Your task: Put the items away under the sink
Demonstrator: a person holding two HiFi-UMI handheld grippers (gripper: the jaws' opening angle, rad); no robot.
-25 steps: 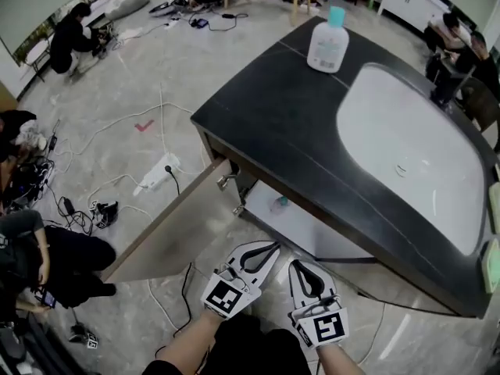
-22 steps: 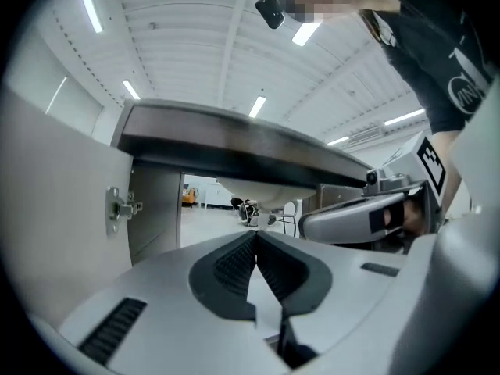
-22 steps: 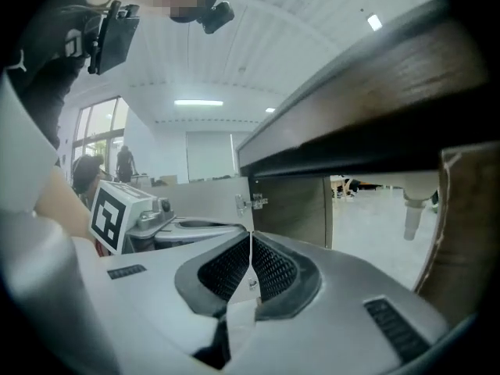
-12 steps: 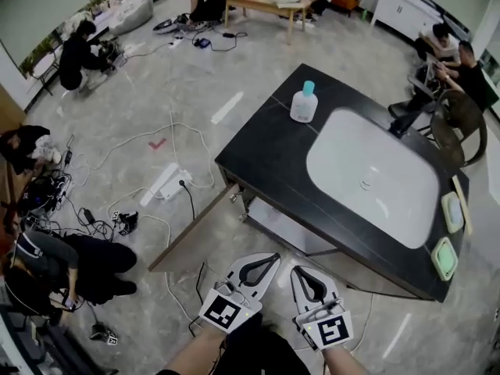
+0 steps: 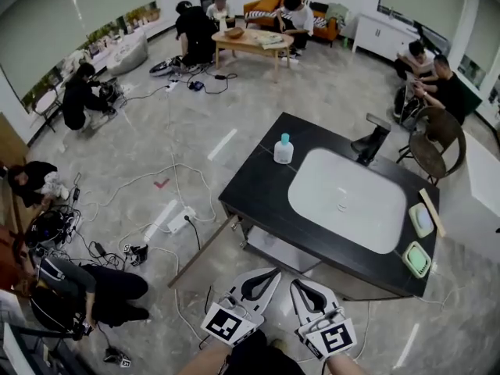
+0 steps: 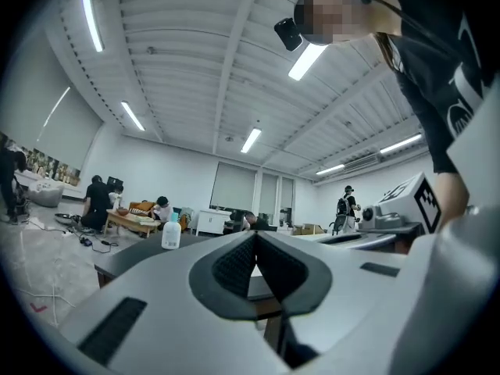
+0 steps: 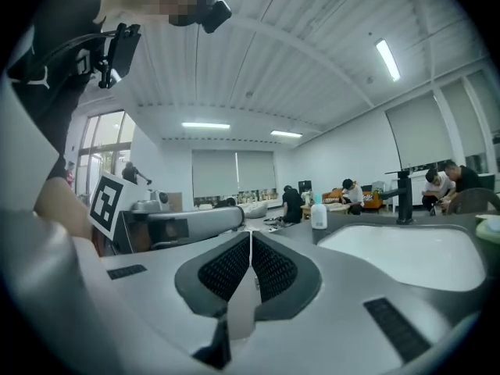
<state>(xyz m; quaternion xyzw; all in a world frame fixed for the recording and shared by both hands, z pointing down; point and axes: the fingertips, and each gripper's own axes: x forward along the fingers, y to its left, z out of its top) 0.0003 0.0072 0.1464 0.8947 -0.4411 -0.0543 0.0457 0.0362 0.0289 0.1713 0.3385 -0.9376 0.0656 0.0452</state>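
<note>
While held side by side at the near edge, well short of the sink unit, left gripper point(image 5: 264, 276): jaws pressed together, nothing between them.
Right gripper point(image 5: 303, 286): jaws likewise shut tight, empty, pointed level toward the basin point(image 5: 348, 201).
Bottle point(image 5: 283, 149): white, teal cap, upright on the far left corner of the black table point(image 5: 254, 187), just beside the basin, well apart from both grippers.
Other items: two pale dishes point(image 5: 419, 220) at the right end of the table; contents too small to tell.
Cupboard door point(image 5: 203, 251): swung open to the left under the sink, white shelf point(image 5: 273, 250) showing inside.
Step in hand, as judged: bottle not yet fetched; approach to the table to come first.
Doing it well: open one pair of jaws wide before arrival, not at the bottle. Come in from the near left, clear of the open door. Close on the bottle's body below the cap, across its narrower side, firmly but without crushing. Keep upright on the way down past the table's edge. Set well back on the shelf, then release only once standing.
Watch for: smooth plastic likely to slip in a shallow grip; power strip point(image 5: 178, 219) lying near the door, underfoot on the way in.
</note>
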